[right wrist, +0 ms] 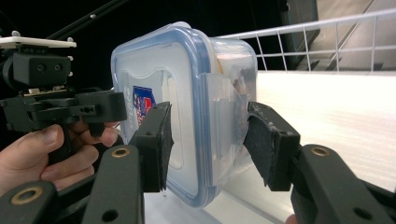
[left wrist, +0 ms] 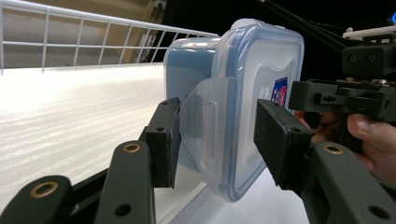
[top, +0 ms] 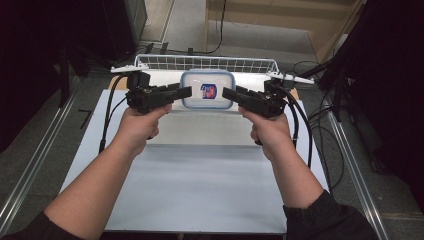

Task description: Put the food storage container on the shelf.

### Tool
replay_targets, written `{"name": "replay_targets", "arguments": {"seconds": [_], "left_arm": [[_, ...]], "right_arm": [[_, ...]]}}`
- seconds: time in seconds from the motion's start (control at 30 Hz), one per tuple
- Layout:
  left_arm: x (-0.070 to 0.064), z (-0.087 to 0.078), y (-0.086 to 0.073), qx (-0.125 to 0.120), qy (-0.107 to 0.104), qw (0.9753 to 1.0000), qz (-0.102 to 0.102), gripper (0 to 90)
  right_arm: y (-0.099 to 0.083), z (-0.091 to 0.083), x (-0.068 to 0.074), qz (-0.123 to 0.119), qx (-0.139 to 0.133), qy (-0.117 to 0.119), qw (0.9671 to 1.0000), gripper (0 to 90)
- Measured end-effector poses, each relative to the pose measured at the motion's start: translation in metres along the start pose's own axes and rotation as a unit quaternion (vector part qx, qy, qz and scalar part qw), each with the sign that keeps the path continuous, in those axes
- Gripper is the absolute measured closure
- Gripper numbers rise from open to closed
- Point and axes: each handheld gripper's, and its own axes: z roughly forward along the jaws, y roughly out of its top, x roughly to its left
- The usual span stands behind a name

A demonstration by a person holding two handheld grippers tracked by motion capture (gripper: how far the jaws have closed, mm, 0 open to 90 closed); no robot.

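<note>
Two tongs, one box, both clips straddled.
Left tongs (top: 186,92) and right tongs (top: 227,93) gape, released, around the side clips of the lidded box (top: 207,89) at the worktop's (top: 200,180) far edge; squeeze unevenly and you'll skid it against the wire basket (top: 205,62).

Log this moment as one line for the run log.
left gripper: open, astride container side latch | right gripper: open, astride opposite latch | lid on | wire basket behind

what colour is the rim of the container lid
Blue, around a clear lid; it shows best in the right gripper view.
</note>
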Motion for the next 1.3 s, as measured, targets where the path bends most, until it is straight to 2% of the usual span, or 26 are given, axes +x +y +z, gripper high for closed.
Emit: {"name": "replay_targets", "arguments": {"seconds": [0.07, 0.2, 0.47, 0.6, 0.73, 0.8, 0.93, 0.97, 1.2, 1.3], "left_arm": [[0.003, 0.001, 0.002, 0.003, 0.000, 0.9999, -0.014, 52.8], [0.007, 0.004, 0.004, 0.010, 0.003, 0.9995, -0.029, 53.2], [0.017, 0.012, 0.005, 0.024, 0.003, 0.9976, -0.065, 53.8], [0.022, 0.014, 0.005, 0.019, -0.001, 0.9965, -0.081, 54.5], [0.024, 0.016, 0.006, 0.012, 0.002, 0.9962, -0.086, 54.6], [0.024, 0.018, 0.007, 0.006, 0.011, 0.9967, -0.081, 53.8], [0.021, 0.023, 0.006, -0.002, 0.030, 0.9974, -0.066, 51.6], [0.021, 0.024, 0.007, -0.003, 0.032, 0.9973, -0.065, 50.7], [0.024, 0.032, 0.009, 0.003, 0.042, 0.9968, -0.068, 45.4], [0.026, 0.035, 0.009, 0.003, 0.048, 0.9964, -0.070, 42.4]], "right_arm": [[0.001, 0.004, -0.004, 0.015, 0.005, 0.004, 0.9999, 52.7], [0.003, 0.009, -0.011, 0.034, 0.010, 0.009, 0.9993, 52.7], [0.007, 0.017, -0.024, 0.070, 0.025, 0.007, 0.9973, 52.8], [0.008, 0.020, -0.029, 0.088, 0.026, 0.011, 0.9957, 52.8], [0.008, 0.023, -0.033, 0.103, 0.026, 0.013, 0.9943, 52.6], [0.009, 0.025, -0.034, 0.106, 0.025, 0.010, 0.9940, 52.2], [0.011, 0.030, -0.034, 0.097, 0.024, -0.001, 0.9950, 50.1], [0.011, 0.031, -0.034, 0.092, 0.022, -0.005, 0.9955, 49.7], [0.013, 0.038, -0.040, 0.101, 0.018, -0.011, 0.9947, 45.9], [0.013, 0.041, -0.041, 0.099, 0.011, -0.021, 0.9948, 45.7]]}}
